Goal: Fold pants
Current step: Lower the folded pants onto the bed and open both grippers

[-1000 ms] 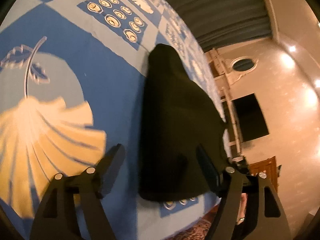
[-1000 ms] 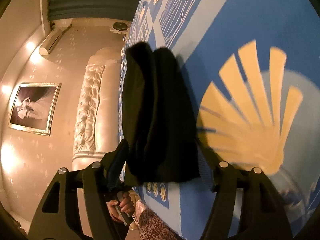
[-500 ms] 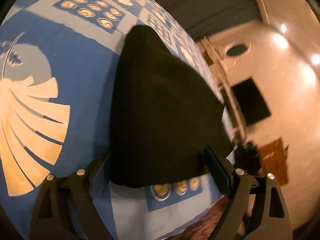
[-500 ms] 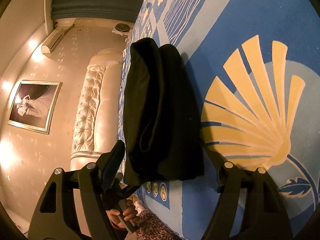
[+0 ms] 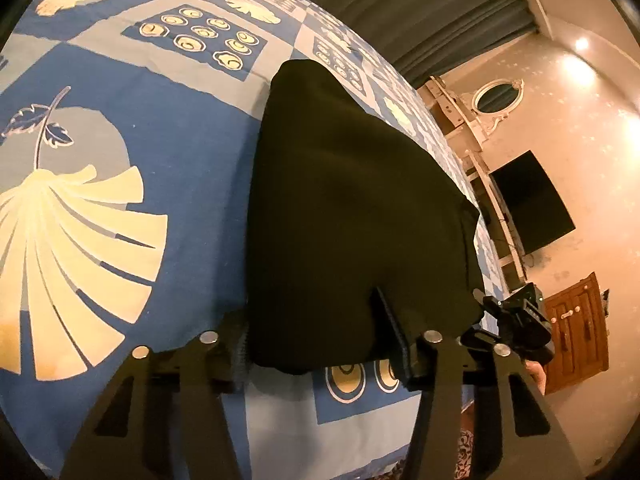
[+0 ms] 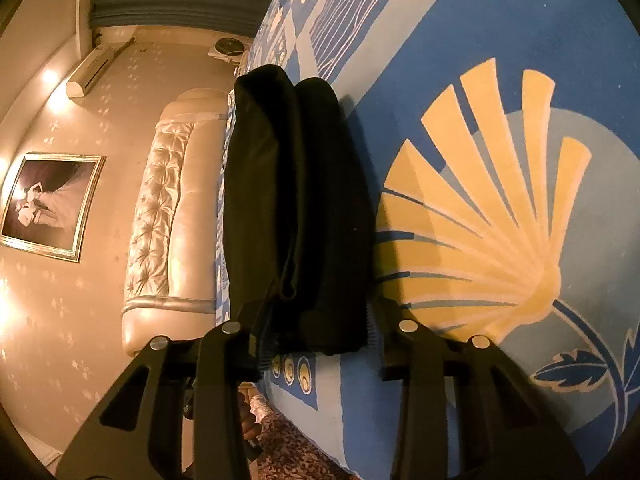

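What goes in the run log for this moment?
left gripper: closing around near edge | right gripper: closing around edge | folded black fabric pants: on blue patterned bedspread

The folded black pants (image 5: 352, 216) are taken as the landmark. To one side of them, open bedspread (image 5: 188, 152) with a shell print is seen, unobstructed. On their other side the bed edge lies close, beyond which a padded headboard (image 6: 160, 220) is seen. The pants' near end is enclosed by the closing jaws of both grippers, with cloth between them.

Folded pants (image 5: 352, 216) lie on bedspread (image 5: 160, 128), apparently near its edge.
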A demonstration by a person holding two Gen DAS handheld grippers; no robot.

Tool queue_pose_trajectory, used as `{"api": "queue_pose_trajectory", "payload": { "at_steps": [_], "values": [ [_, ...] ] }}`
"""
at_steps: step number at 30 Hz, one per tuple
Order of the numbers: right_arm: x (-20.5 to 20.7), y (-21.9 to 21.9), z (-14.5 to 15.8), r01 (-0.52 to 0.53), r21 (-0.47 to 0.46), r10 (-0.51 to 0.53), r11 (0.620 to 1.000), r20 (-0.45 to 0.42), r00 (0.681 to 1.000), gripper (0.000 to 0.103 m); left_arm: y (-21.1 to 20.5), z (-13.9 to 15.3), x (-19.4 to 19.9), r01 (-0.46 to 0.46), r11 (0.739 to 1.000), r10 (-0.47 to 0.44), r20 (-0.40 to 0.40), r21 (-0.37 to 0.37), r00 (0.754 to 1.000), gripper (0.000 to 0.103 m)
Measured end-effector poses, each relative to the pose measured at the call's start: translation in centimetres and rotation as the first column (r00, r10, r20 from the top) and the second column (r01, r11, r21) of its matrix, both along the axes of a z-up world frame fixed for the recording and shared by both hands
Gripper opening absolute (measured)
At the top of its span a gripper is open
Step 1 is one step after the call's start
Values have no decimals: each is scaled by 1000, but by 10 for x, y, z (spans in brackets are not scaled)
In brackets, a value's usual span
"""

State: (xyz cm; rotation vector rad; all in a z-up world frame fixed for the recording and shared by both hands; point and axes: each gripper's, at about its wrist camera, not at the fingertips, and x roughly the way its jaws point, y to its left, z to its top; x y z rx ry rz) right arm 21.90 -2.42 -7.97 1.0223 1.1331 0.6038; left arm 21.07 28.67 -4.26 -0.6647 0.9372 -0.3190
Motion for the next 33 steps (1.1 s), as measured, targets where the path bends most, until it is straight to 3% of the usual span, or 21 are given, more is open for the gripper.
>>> {"api": "queue_pose_trajectory", "payload": {
  "at_steps": [10,33],
  "values": [
    [-3,-3,8,-3,-8,3,1000,10,1000,33,-6,3,-4,-4,999,5,-29,53,1000,48],
    [-27,-6,10,-24,-31,23,999,-4,1000,33,-8,6,-5,3,998,1,-66,60,998,47]
  ]
}}
